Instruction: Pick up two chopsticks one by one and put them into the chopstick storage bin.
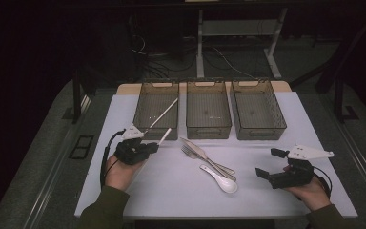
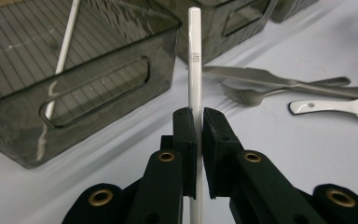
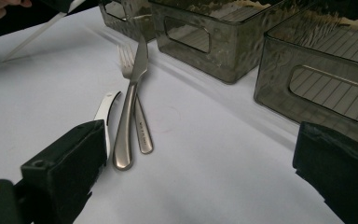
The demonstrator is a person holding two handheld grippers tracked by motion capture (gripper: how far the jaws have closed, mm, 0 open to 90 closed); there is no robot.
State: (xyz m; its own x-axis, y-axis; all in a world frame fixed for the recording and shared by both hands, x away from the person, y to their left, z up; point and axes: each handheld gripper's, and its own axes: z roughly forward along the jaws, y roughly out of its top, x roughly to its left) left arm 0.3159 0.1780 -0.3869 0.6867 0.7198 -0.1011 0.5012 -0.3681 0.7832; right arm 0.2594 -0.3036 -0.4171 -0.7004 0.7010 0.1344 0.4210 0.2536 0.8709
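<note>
A white-topped desk (image 1: 171, 191) carries three smoky plastic bins in a row along its far edge. The left gripper (image 1: 145, 148), near the desk's left edge in front of the left bin (image 1: 145, 112), is clamped on a white chopstick (image 2: 195, 60), which points up and away toward that bin. A second chopstick (image 1: 164, 113) already lies slanted inside it. The held stick looks light, stiff, thin and smooth, so it could probably slip or swivel between the pads; a hold nearer its middle would likely steady it. At mid-desk lie a knife (image 1: 198, 150) and fork (image 1: 193, 155), crossing, with a white spoon (image 1: 221, 181) just beside them. The right gripper (image 1: 267, 164), toward the desk's right edge, has its jaws wide apart and holds nothing.
</note>
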